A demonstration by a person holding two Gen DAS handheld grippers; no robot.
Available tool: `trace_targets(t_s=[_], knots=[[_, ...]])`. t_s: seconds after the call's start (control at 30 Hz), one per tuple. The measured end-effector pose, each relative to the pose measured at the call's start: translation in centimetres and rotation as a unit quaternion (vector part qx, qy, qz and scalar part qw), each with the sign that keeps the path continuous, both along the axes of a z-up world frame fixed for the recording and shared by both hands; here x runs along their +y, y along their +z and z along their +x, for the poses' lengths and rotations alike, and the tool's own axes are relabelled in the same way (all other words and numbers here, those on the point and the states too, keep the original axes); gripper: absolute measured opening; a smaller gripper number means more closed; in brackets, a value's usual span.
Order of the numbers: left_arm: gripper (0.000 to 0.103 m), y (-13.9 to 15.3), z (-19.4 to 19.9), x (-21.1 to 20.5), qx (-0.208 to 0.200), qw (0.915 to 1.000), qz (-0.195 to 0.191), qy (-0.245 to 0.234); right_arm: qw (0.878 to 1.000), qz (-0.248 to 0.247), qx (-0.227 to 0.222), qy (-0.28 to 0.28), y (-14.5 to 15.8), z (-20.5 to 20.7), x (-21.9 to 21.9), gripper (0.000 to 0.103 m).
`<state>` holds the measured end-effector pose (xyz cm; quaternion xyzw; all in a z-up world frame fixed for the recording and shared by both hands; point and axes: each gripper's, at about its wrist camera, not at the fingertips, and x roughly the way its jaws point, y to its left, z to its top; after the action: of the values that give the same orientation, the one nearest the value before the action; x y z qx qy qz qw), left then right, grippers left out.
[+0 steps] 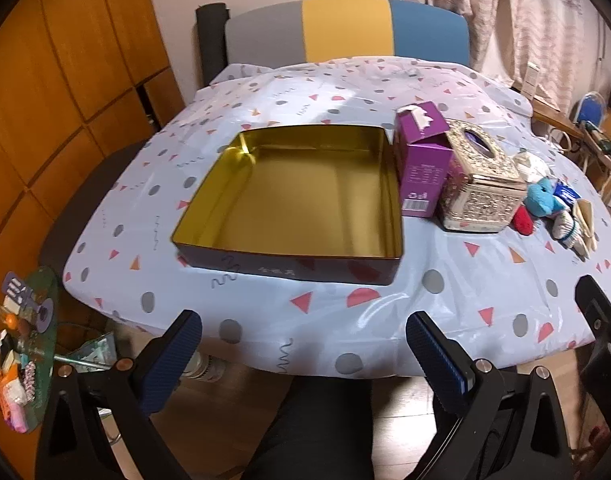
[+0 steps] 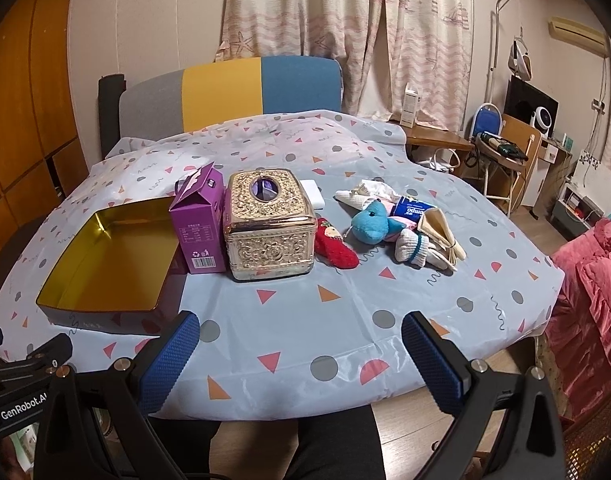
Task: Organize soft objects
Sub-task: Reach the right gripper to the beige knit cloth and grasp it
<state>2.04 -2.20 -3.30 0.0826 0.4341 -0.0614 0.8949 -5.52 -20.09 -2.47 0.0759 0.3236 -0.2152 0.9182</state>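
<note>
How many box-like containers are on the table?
3: open tin at left, purple carton beside it, ornate gold tissue box right of that. Others could be hidden behind them.

The left gripper (image 1: pixel 303 346) is a black plastic frame with two angled arms, each ending in a finger faced with a dark blue ribbed rubber pad (image 1: pixel 167 362). Round silver screw heads (image 1: pixel 483 365) sit at the arm joints, one of them copper-toned. The right gripper (image 2: pixel 299 350) is built the same way: black triangular arms, brighter blue textured pads (image 2: pixel 433 364), and silver and copper screws at the pivots. A black block at its left side carries white lettering reading "GenRobot.AI" (image 2: pixel 23 408). Between the arms, the person's dark trousers (image 1: pixel 313 428) show below.
</note>
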Motion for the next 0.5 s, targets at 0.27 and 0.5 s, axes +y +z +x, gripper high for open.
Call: trace_targets(t_s=[0.27,0.5], knots=[[0.103,-1.1,0.5,-0.9,0.042,0.9814,-0.156,-0.104,0.999,0.048,-0.014,0.021,-1.3,0.6,-3.9,0.094],[0.103,-4.0,1.9,-4.5,0.110,0.9662,-0.192,-0.133,0.994,0.099,0.028,-0.032,-7.0,0.7,-11.4,0.074]])
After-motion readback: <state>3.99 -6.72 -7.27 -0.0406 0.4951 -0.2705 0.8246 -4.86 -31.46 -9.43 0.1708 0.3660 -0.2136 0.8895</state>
